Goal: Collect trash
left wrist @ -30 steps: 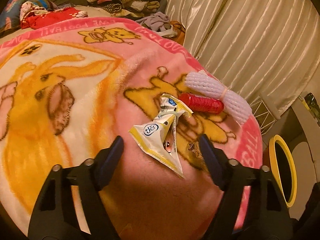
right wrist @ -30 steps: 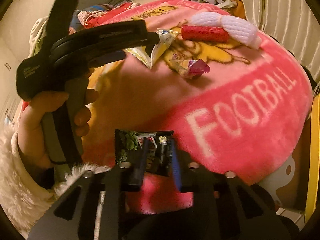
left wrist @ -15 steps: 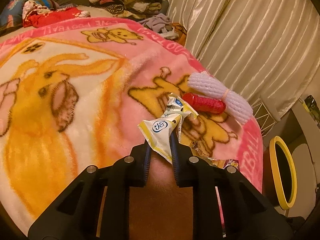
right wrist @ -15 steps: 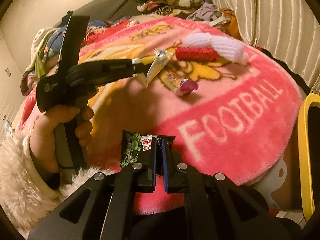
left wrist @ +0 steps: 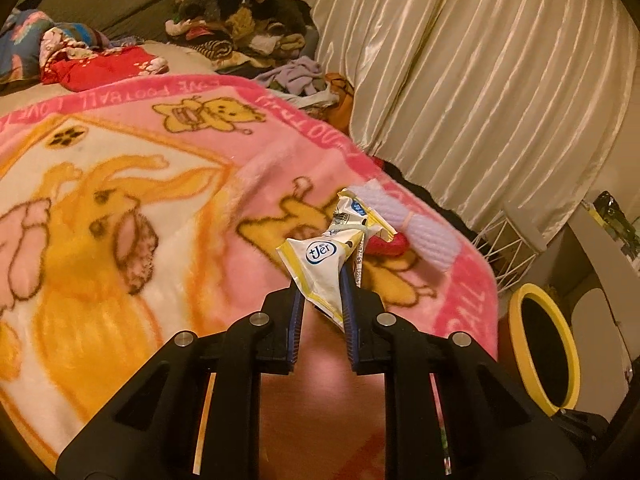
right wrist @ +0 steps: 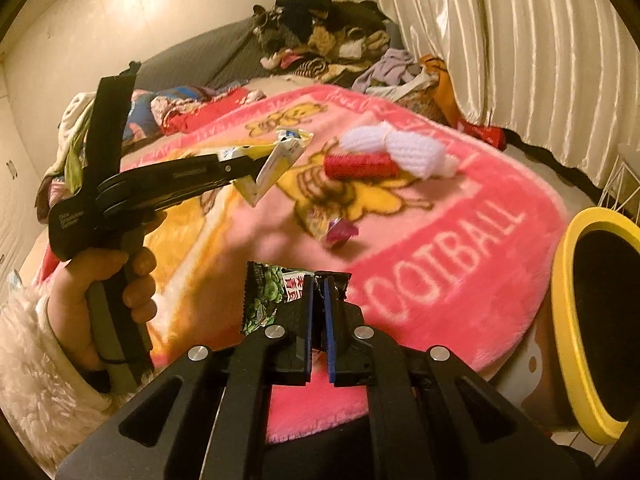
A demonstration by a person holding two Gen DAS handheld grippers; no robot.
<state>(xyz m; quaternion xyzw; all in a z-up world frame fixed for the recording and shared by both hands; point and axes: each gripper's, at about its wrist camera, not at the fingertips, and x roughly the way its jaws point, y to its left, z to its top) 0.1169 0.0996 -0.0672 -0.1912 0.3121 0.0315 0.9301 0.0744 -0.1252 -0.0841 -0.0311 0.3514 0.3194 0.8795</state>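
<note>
My left gripper (left wrist: pixel 322 280) is shut on a crumpled yellow-and-white wrapper (left wrist: pixel 320 260) and holds it above the pink cartoon blanket (left wrist: pixel 140 208). The right wrist view shows the same wrapper (right wrist: pixel 276 164) in the left gripper (right wrist: pixel 256 170), held by a hand in a fluffy sleeve. My right gripper (right wrist: pixel 318 284) is shut on a green snack packet (right wrist: pixel 268 300). On the blanket lie a red tube (right wrist: pixel 360 166), a white foam net (right wrist: pixel 400 148) and a small purple-and-clear wrapper (right wrist: pixel 336 232).
A yellow-rimmed bin (right wrist: pixel 596 320) with a dark opening stands right of the bed; it shows in the left wrist view too (left wrist: pixel 544 344). Piled clothes (left wrist: pixel 244 32) lie at the far end. Pleated curtains (left wrist: pixel 480 80) hang at right, a white wire basket (left wrist: pixel 508 244) below them.
My left gripper closed on the yellow-and-white wrapper and lifted it off the blanket. My right gripper rose with the green packet, and the bin came further into view.
</note>
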